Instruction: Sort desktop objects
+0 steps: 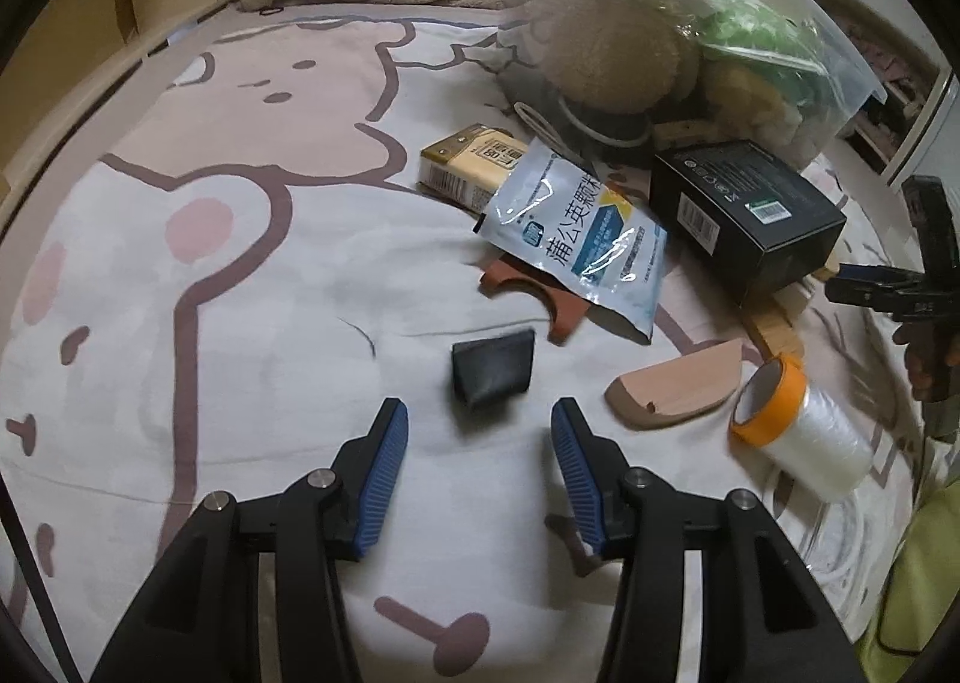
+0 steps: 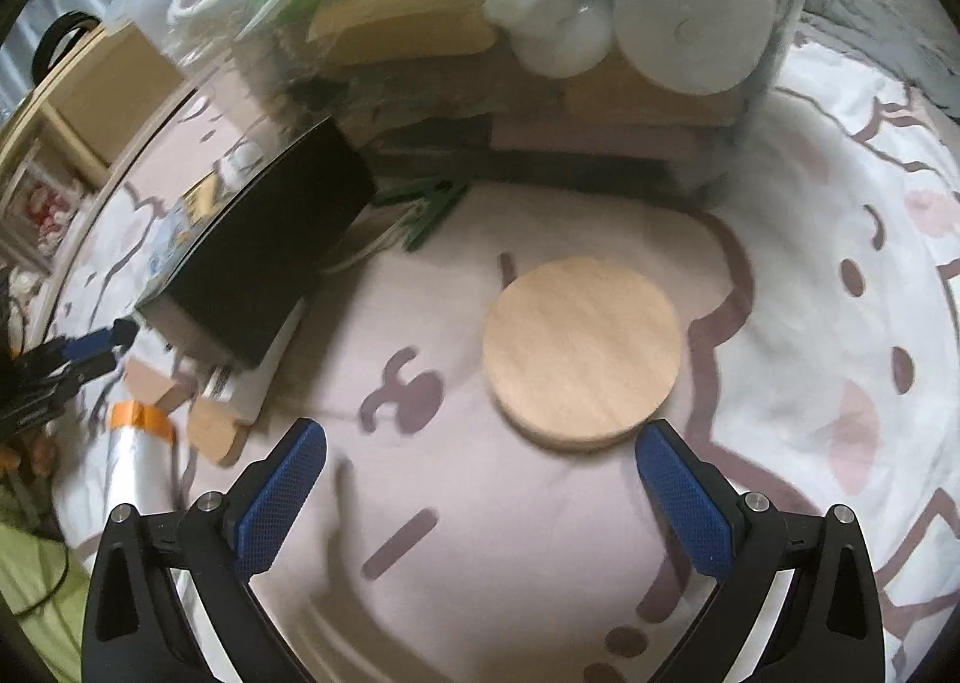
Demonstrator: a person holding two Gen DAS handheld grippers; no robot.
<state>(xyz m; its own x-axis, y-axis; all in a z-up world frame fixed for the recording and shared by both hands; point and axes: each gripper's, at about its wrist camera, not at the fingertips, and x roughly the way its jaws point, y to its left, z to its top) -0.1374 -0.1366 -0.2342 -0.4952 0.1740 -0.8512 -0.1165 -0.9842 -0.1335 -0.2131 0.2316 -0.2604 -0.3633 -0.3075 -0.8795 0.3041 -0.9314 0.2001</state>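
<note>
In the left wrist view, the left gripper (image 1: 479, 431) hovers over a bedsheet (image 1: 240, 275) printed with cartoon bears, its blue-padded jaws spread wide and holding nothing. Just ahead of the jaws lies a small dark wedge-shaped object (image 1: 493, 372), which looks rubbery and light — likely easy to pinch across its two flat sides. Beyond the wedge sits a white and blue foil pouch (image 1: 579, 239), thin, floppy and probably slippery, overlapping a yellow carton (image 1: 465, 167) and a reddish-brown arch block (image 1: 528, 293). To the right of the wedge lie a half-round wooden block (image 1: 675, 383) and an orange-capped roll of clear film (image 1: 798, 431); farther back stand a black box (image 1: 747, 215) and a clear storage bin (image 1: 690, 29) stuffed with soft items. In the right wrist view, which is blurred, the right gripper (image 2: 480, 479) also has its jaws wide apart and empty. A round wooden disc (image 2: 582, 353) lies flat on the sheet just ahead of them, slightly toward the right finger — stiff, smooth and low, so it is best gripped across its edge. The clear bin (image 2: 480, 23) rises behind the disc, and the black box (image 2: 264, 257) sits to the disc's left.
</note>
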